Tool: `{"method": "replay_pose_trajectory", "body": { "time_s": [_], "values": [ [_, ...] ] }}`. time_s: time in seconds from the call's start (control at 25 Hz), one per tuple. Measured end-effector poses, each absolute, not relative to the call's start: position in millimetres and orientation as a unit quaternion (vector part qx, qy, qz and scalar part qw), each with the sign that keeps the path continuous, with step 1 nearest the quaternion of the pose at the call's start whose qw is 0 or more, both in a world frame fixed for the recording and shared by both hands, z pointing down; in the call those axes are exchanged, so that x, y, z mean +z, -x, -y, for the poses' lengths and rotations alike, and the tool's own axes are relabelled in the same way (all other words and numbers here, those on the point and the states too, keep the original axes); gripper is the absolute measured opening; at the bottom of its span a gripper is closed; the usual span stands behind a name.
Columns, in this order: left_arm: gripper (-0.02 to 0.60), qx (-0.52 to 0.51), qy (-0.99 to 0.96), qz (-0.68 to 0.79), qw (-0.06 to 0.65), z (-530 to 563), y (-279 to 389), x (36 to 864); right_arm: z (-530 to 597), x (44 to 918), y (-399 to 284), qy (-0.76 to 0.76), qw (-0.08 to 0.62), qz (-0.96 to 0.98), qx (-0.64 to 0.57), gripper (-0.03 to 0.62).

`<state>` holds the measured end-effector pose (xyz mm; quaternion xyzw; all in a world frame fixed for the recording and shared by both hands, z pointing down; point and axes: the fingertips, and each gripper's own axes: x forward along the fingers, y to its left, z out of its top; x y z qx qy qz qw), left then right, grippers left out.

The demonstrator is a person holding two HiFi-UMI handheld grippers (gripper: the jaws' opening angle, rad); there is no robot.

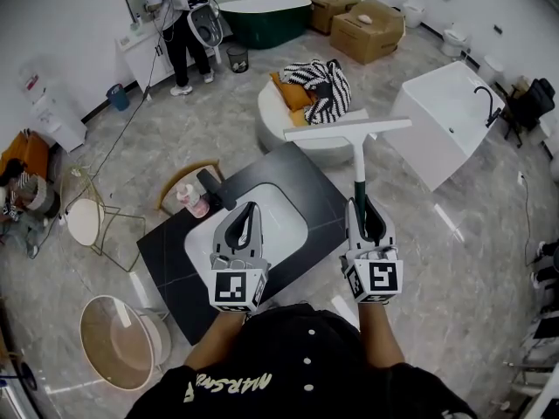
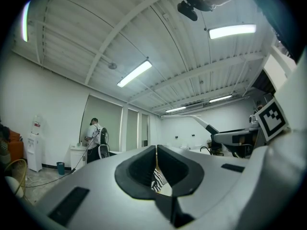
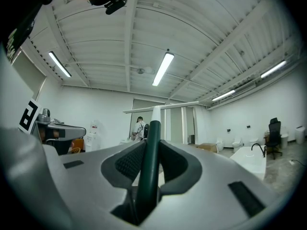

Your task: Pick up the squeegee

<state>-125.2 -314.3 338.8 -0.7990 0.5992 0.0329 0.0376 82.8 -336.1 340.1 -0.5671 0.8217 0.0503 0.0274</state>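
Currently, squeegee [image 1: 357,160] is clamped by its dark handle in right gripper [image 1: 365,208], shaft directed straight ahead from the jaws, blade crosswise at far end; left gripper [image 1: 248,209] is seen alongside, jaws together, empty.

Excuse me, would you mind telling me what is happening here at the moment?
A person holds a pair of tongs in each hand. The right tongs grip a squeegee with a white blade and dark green handle, held up off the black countertop with its white basin. The left tongs are shut and empty.
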Motion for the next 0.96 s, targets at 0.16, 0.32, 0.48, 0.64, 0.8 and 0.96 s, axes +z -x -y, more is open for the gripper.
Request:
{"method": "replay_pose_trajectory", "body": {
  "time_s": [0.16,0.32,0.48,0.64,0.8,0.96],
  "values": [
    [0.018,0.034,0.799,-0.6,0.039,313.1,123.7,338.3,335.9,340.3,-82.8,0.566,0.031,-0.822,0.049,0.089],
    [0.018,0.035,0.801,-0.596,0.038,312.7,120.4,338.2,336.5,341.0,-82.3,0.565,0.031,-0.823,0.048,0.089],
    [0.018,0.03,0.802,-0.596,0.031,311.7,118.0,339.5,335.8,343.2,-82.6,0.563,0.029,-0.825,0.045,0.089],
    [0.018,0.029,0.802,-0.595,0.033,313.6,116.3,338.2,336.9,343.6,-83.5,0.563,0.028,-0.825,0.042,0.089],
    [0.018,0.031,0.803,-0.594,0.029,313.8,115.8,338.3,337.4,343.6,-83.1,0.563,0.028,-0.825,0.042,0.089],
    [0.018,0.032,0.804,-0.593,0.029,315.3,116.0,336.3,338.5,341.2,-82.5,0.564,0.028,-0.824,0.045,0.089]
  ]
}}
